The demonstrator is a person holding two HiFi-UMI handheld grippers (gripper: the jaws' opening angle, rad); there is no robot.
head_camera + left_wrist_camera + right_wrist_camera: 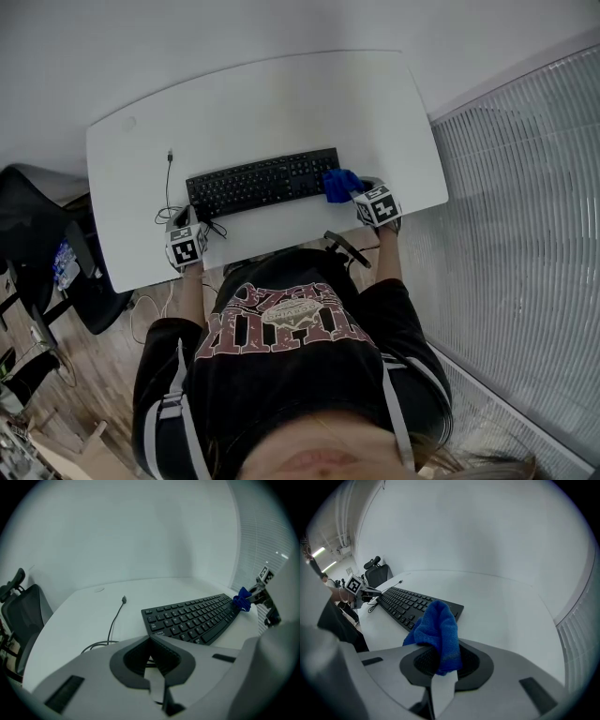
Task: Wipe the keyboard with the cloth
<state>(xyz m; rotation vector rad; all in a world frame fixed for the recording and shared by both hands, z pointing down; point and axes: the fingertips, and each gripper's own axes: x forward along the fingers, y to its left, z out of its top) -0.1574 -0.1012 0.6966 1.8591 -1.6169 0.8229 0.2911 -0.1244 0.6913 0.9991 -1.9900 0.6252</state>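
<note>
A black keyboard (262,182) lies across the middle of the white desk (272,103); it also shows in the left gripper view (192,618) and the right gripper view (410,604). My right gripper (361,194) is shut on a blue cloth (340,184), bunched at the keyboard's right end; in the right gripper view the cloth (438,632) sticks up from the shut jaws. My left gripper (190,225) sits at the desk's near edge, left of the keyboard, shut with nothing in it. From the left gripper view the blue cloth (242,599) shows at the far end of the keyboard.
A black cable (169,183) with a loose plug runs over the desk left of the keyboard, coiling near my left gripper. A black office chair (37,234) stands left of the desk. Window blinds (525,244) fill the right side.
</note>
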